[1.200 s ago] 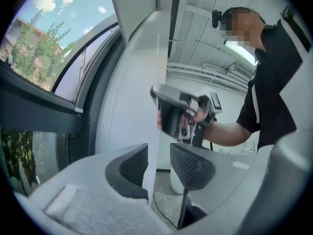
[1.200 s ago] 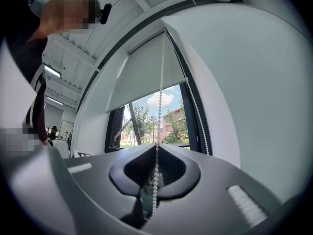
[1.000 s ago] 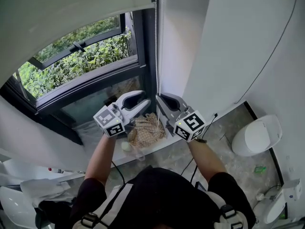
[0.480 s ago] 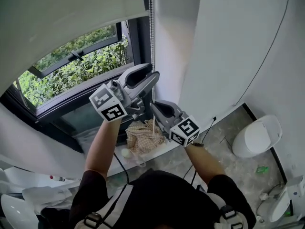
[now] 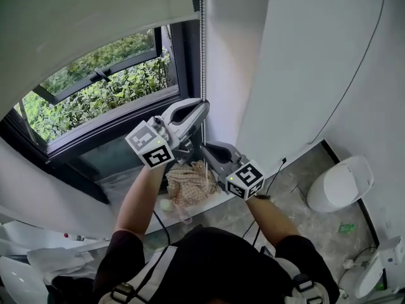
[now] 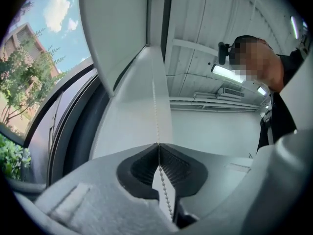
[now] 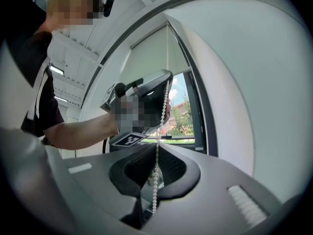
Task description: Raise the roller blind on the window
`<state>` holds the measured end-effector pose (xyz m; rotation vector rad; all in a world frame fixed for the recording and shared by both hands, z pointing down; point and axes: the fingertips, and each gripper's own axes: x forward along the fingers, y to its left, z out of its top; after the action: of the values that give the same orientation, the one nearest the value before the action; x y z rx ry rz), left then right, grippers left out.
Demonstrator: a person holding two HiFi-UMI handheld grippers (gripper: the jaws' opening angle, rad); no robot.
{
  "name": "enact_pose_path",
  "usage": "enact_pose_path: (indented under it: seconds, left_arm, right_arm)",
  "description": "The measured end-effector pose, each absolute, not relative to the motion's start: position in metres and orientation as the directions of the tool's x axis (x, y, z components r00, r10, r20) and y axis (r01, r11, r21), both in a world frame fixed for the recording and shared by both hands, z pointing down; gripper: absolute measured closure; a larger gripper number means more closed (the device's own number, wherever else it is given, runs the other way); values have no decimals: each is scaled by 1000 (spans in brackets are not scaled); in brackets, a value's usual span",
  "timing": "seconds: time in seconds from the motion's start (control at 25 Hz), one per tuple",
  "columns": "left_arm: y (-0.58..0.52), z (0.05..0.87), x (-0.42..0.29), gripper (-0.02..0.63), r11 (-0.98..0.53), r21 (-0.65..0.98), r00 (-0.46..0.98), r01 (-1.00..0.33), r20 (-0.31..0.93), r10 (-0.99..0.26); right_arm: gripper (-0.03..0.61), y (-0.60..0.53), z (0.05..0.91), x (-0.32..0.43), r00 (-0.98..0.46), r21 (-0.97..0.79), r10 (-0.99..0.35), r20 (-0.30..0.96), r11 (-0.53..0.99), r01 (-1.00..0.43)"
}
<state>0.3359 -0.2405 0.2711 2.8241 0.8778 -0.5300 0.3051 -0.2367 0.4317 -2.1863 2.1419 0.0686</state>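
I have the right tongs (image 7: 157, 148) clenched on the bead chain (image 5: 202, 43), which runs up out of the jaws. The left tongs (image 6: 158, 146) sit just above the right pair on the same chain. Their jaws have just been closing and now pinch the beads at the tips, with slack chain hanging behind them. Above both, the chain climbs the frame edge to the roller blind (image 5: 95, 18), whose hem is above the left tongs. Beyond the tongs is the window (image 5: 95, 94), with green shrubs outside.
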Motion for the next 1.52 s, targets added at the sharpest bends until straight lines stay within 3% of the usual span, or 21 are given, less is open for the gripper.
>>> enact_pose_path:
  seconds: [0.2, 0.32, 0.4, 0.64, 0.76, 1.12, 1.52]
  left_arm:
    - [-242, 382, 341, 606, -842, 109, 836, 529, -242, 493]
    - [-251, 408, 335, 606, -848, 166, 853, 503, -254, 456]
    - [-258, 408, 333, 606, -857, 176, 863, 484, -258, 434]
    - [-260, 403, 325, 606, -856, 200, 866, 477, -275, 418]
    - [-252, 406, 322, 606, -847, 183, 848, 499, -304, 434]
    - [-241, 403, 310, 606, -844, 182, 847, 505, -293, 444]
    - [-239, 400, 303, 606, -838, 201, 848, 507, -292, 443]
  right_arm:
    - [561, -235, 544, 307, 16, -100, -981, 196, -36, -994]
    - [554, -228, 564, 305, -8, -124, -969, 248, -24, -992]
    - [475, -223, 538, 307, -6, -128, -984, 177, -17, -992]
    - [468, -219, 392, 313, 27, -4, -986, -165, -27, -1000]
    - [468, -227, 335, 317, 36, 14, -961, -273, -41, -999]
    - [465, -251, 254, 318, 13, 7, -913, -407, -18, -1000]
    - [554, -255, 238, 314, 23, 18, -901, -434, -34, -999]
